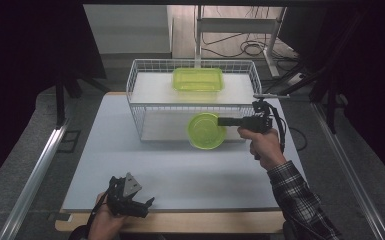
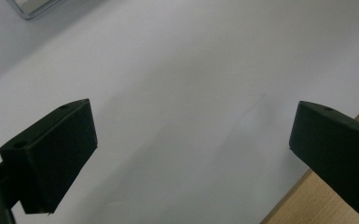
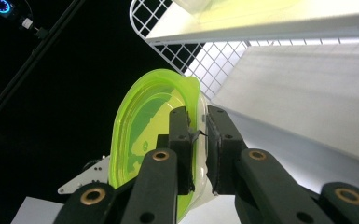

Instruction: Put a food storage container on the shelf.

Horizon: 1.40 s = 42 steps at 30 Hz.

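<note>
A round lime-green plastic bowl (image 1: 205, 131) hangs at the front of a white wire rack (image 1: 135, 80), level with its lower shelf. My right gripper (image 1: 221, 121) is shut on the bowl's right rim. In the right gripper view the bowl (image 3: 140, 121) stands on edge, its rim pinched between the two black fingers (image 3: 179, 135). A rectangular lime-green container (image 1: 198, 79) lies on the rack's upper shelf. Near the table's front left edge, my left gripper (image 1: 149, 203) is open and holds nothing. In its own view the left gripper (image 2: 191, 135) hovers over bare white table with its jaws wide apart.
The white table top (image 1: 180, 175) runs between the rack and the wooden front edge (image 2: 303, 200). The rack's wire wall (image 3: 205, 65) and upper shelf (image 3: 270, 25) stand close to the bowl. Metal rails run along both sides of the table, and cables lie behind it.
</note>
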Available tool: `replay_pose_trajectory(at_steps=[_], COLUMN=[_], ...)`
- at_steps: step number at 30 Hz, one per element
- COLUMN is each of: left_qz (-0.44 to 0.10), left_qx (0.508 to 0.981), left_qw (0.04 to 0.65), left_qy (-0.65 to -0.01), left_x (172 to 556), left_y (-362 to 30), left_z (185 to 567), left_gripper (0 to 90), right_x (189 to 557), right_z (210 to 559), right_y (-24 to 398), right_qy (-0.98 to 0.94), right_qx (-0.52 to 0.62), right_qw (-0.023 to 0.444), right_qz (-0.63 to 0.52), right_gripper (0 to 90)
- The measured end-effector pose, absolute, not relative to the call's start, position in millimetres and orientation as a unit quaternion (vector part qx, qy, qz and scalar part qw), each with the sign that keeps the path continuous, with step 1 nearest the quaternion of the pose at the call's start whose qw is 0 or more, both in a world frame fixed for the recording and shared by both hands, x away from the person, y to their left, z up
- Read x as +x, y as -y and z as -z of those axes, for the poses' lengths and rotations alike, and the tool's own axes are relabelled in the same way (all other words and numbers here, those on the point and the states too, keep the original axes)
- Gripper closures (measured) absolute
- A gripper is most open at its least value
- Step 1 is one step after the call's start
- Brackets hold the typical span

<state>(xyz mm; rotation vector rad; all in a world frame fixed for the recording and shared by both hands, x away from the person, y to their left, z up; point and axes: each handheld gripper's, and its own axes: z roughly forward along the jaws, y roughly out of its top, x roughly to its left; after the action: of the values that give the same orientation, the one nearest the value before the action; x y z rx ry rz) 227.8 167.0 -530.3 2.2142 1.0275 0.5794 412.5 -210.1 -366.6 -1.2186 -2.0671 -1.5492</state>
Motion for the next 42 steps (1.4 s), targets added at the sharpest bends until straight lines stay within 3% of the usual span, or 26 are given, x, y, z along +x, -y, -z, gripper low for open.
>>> replay_pose_trajectory(at_steps=[22, 42], left_qz=[-0.218, -0.218], left_qx=[0.838, 0.839], left_qw=[0.313, 0.313], left_qy=[-0.39, -0.388], left_x=[227.9, 227.9], left_y=[-166.8, -167.1], left_z=[530.6, 530.2], left_gripper=[0.5, 0.5], right_x=[428.1, 454.5], right_z=[314.8, 272.6], right_y=[202.8, 190.6], right_qy=[0.696, 0.678], right_qx=[-0.418, -0.43], right_qw=[0.118, 0.068], right_qz=[0.572, 0.592], right_gripper=[81.2, 81.2])
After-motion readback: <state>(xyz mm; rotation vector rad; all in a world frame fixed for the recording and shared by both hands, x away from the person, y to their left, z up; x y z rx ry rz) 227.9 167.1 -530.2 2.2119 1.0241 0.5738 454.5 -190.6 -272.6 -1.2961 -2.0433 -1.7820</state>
